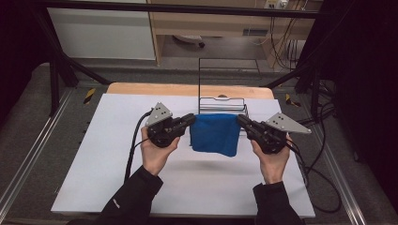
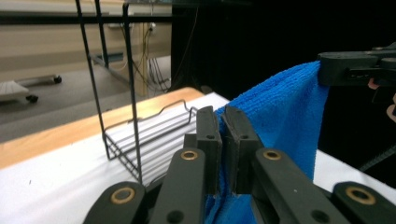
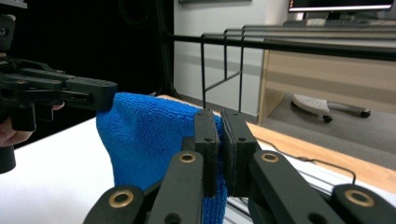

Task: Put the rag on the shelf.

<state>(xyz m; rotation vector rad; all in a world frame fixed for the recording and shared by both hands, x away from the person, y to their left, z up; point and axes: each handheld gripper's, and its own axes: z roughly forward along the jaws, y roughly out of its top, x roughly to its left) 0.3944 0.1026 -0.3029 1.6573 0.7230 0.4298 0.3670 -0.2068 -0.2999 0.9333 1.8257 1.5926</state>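
Left tool [image 1: 191, 118]: clamped on the left top corner of the blue cloth [image 1: 216, 133]; keep it level with its partner
Blue cloth: hangs stretched between both tools, off the desk [image 1: 117, 187], just before the wire rack [image 1: 223, 104]
Right tool [image 1: 240, 119]: clamped on the right top corner; hold the top edge taut and lift evenly so it clears the rack's rail

The blue cloth [image 1: 216, 133] hides the wire rack's [image 1: 222, 104] front lower part in the high view. In both gripper views the cloth's bottom edge is cut off. Pinched corners sit concealed between jaws.
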